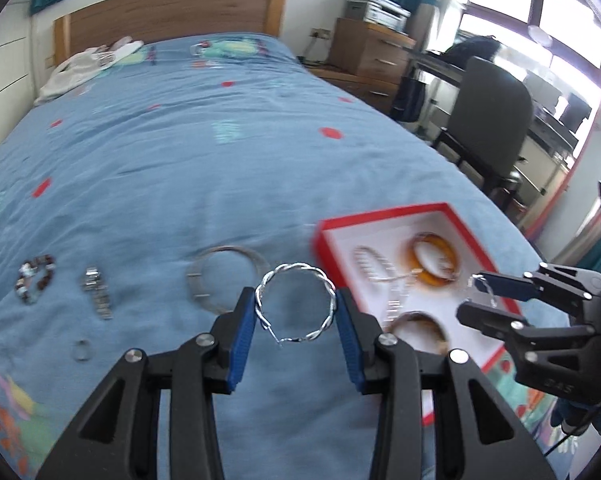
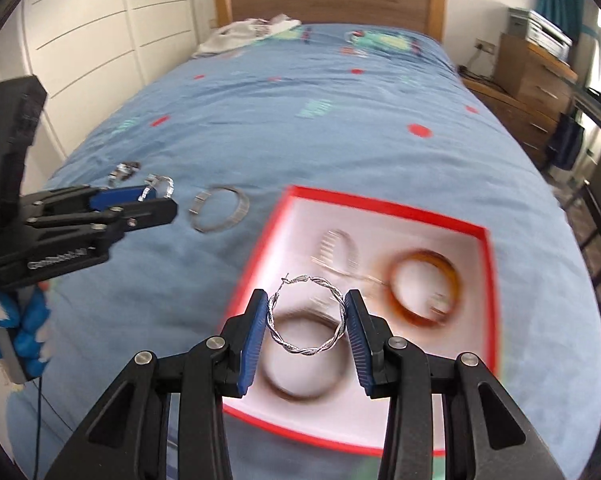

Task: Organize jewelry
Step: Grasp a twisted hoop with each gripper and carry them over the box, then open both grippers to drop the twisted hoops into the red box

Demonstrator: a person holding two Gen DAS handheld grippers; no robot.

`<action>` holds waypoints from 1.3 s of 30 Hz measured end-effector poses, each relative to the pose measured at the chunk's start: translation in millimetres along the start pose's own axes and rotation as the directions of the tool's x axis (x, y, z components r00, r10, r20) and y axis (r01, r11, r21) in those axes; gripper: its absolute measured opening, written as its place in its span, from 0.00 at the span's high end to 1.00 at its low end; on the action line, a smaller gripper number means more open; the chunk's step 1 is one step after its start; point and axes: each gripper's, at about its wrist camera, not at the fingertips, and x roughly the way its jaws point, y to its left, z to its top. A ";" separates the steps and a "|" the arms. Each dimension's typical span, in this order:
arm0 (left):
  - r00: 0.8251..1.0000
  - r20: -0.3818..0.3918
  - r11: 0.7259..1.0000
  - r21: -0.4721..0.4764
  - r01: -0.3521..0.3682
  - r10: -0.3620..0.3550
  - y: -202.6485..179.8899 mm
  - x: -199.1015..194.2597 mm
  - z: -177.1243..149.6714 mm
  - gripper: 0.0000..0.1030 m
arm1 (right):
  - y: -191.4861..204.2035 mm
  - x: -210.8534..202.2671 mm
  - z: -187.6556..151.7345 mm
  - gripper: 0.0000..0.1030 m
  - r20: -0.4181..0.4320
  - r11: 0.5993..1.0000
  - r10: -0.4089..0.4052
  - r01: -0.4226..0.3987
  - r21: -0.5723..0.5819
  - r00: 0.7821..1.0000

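Clamped between the blue pads of my left fingers [image 1: 296, 312], a twisted silver hoop earring [image 1: 294, 306] is hanging above the bed [image 1: 180, 140], just left of the red box [image 1: 384, 216]. My right fingers [image 2: 306, 320] are pinching its twin, a second twisted hoop [image 2: 306, 316], and holding it over the box's white floor.

To do this step well, I am judging that each hoop should be lowered until it nearly rests on the white lining before I ease the pads apart, since thin wire like this could spring or roll away. Right hand first, as it is already over the box; the left one then needs to shift rightward across the red rim. I should keep my two tools from crossing.

Going left to right across the blanket, I am seeing a beaded bracelet [image 1: 34, 282], a metal watch [image 1: 96, 292], a small ring [image 1: 83, 350] and a silver bangle [image 1: 224, 278], all lying loose and waiting. Inside the box an amber bangle [image 2: 424, 288], a darker bangle [image 2: 300, 360] and a silvery chain piece [image 2: 340, 254] are crowding the floor, though blur is hiding detail, so free white space is scarce and I am picking a gap carefully.
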 end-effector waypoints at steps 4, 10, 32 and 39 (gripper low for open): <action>0.999 -0.026 0.998 0.041 0.038 -0.037 -41.2 17.1 1.5 0.64 | -33.8 0.9 -13.2 0.62 -0.024 0.999 -0.028 0.029 0.025 0.999; 0.995 -0.088 0.995 0.091 0.050 -0.042 -80.0 47.9 -0.2 0.64 | -61.7 16.7 -28.9 0.62 -0.075 1.000 -0.010 0.012 0.023 0.997; 0.981 -0.188 0.993 0.120 -0.018 0.040 -98.3 112.1 -5.5 0.63 | -76.0 48.7 -47.8 0.61 -0.117 0.989 -0.028 0.011 -0.146 0.993; 0.976 -0.210 0.992 0.119 -0.029 0.053 -96.8 113.4 -2.4 0.63 | -78.8 38.4 -48.5 0.55 -0.110 0.990 -0.031 0.016 -0.137 0.993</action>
